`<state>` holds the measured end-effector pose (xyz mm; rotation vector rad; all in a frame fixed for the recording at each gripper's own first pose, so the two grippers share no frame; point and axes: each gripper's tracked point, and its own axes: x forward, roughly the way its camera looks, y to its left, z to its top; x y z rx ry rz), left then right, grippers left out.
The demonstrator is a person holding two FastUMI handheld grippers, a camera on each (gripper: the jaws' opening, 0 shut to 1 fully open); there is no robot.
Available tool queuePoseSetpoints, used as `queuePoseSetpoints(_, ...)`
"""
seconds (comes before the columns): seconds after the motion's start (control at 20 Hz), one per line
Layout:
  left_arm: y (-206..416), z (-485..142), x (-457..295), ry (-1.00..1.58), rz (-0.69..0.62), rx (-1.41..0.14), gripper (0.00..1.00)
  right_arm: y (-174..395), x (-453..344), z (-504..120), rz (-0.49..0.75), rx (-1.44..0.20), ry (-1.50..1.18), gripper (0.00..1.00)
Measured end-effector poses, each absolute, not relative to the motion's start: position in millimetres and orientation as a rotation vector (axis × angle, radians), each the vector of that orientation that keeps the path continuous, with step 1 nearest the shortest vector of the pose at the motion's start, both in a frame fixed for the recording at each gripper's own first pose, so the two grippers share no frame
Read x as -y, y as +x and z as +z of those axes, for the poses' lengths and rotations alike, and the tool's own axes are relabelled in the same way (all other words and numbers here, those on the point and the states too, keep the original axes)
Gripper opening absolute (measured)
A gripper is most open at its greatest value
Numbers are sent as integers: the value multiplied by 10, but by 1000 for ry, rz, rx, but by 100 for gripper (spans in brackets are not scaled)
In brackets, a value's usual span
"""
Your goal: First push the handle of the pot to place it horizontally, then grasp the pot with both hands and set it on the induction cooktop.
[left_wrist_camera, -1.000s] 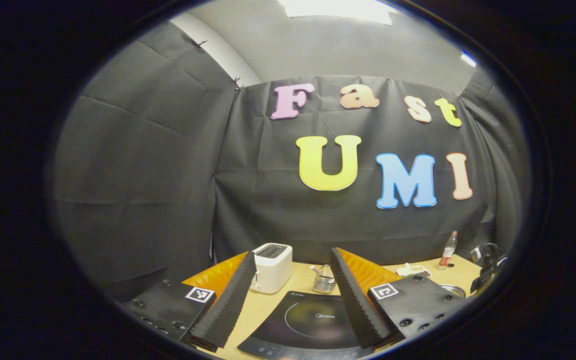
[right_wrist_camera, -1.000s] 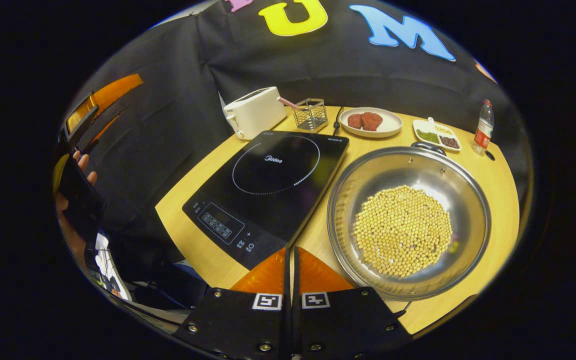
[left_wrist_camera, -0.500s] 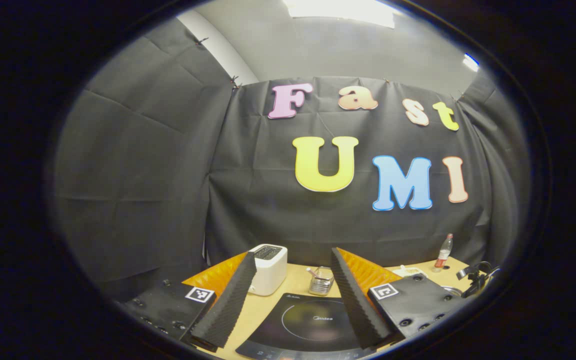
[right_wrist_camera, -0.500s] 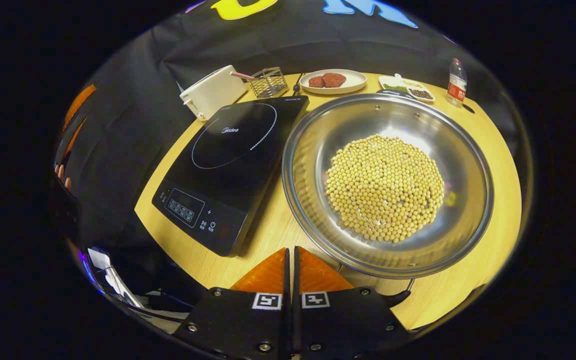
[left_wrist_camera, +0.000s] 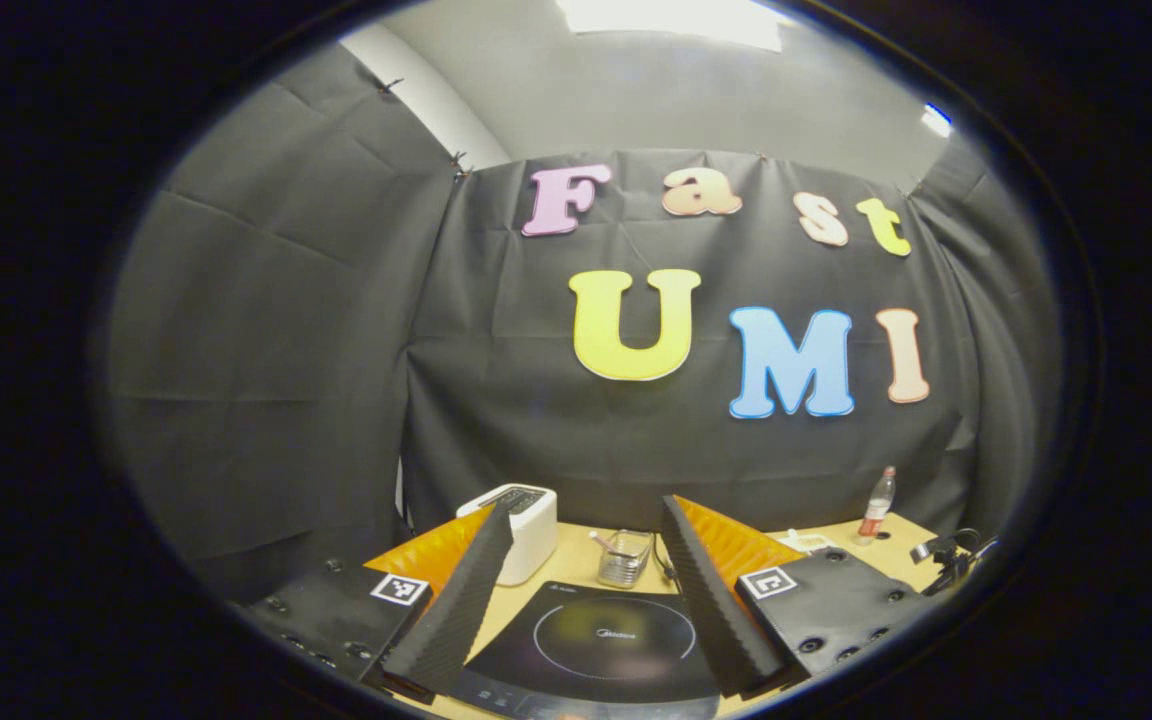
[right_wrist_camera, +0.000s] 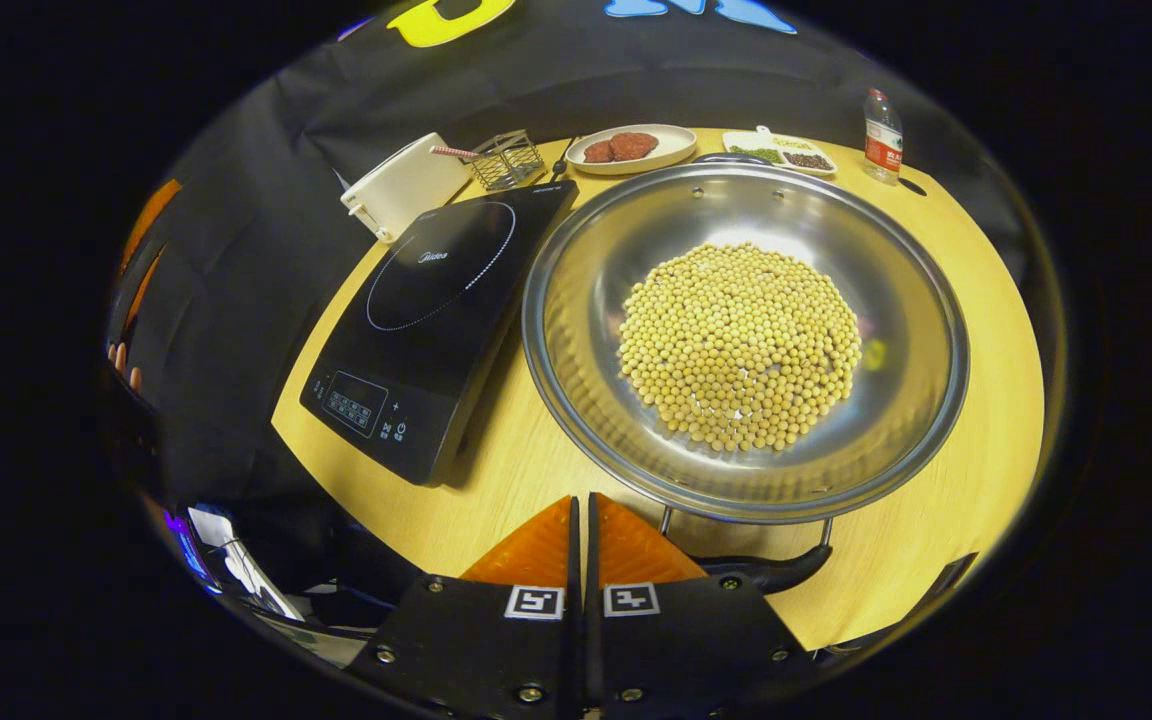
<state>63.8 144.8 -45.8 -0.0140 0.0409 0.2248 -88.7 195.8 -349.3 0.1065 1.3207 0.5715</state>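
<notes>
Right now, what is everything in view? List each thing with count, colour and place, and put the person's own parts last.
pot: 1, silver, on the table right of the cooktop, black handle nearest the right gripper
soybeans: a heap, pale yellow, inside the pot
induction cooktop: 1, black, left part of the table
toaster: 1, white, behind the cooktop
wire basket: 1, metal, beside the toaster
plate: 1, white, holds reddish food, far edge
small dish: 1, white, right of the plate
bottle: 1, clear with red label, far right
table: 1, light wood
left gripper: open, above the cooktop
right gripper: shut, empty, by the pot handle
</notes>
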Motion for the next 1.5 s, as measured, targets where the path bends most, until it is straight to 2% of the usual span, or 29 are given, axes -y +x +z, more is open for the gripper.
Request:
queuePoseSetpoints(0.05, 635, -457, -1371, -14, 224, -44, 97, -879, -1899, -3494, 573, -1323, 107, 1)
queuePoseSetpoints(0.1, 635, -467, -1281, -11, 221, -48, 100, -881, -1841, -3494, 576, -1323, 108, 1)
queuePoseSetpoints(0.45, 739, -415, -808, 18, 191, -54, 100, -786, -1538, -3538, 582, -1316, 100, 1)
queuePoseSetpoints(0.55, 769, -434, -733, 9, 187, -58, 92, -767, -1481, -3544, 583, -1318, 95, 1)
queuePoseSetpoints(0.65, 783, -431, -671, 6, 186, -59, 92, -755, -1441, -3550, 581, -1321, 89, 1)
queuePoseSetpoints(0.7, 796, -438, -659, 7, 185, -59, 100, -755, -1415, -3558, 580, -1322, 85, 1)
queuePoseSetpoints(1.15, 854, -452, -516, 0, 172, -61, 100, -610, -1103, -3594, 525, -1313, 28, 1)
queuePoseSetpoints(1.2, 865, -448, -502, -1, 170, -61, 97, -605, -1060, -3600, 520, -1316, 17, 1)
queuePoseSetpoints(1.5, 926, -445, -354, -2, 159, -60, 100, -514, -771, -3651, 490, -1311, -70, 1)
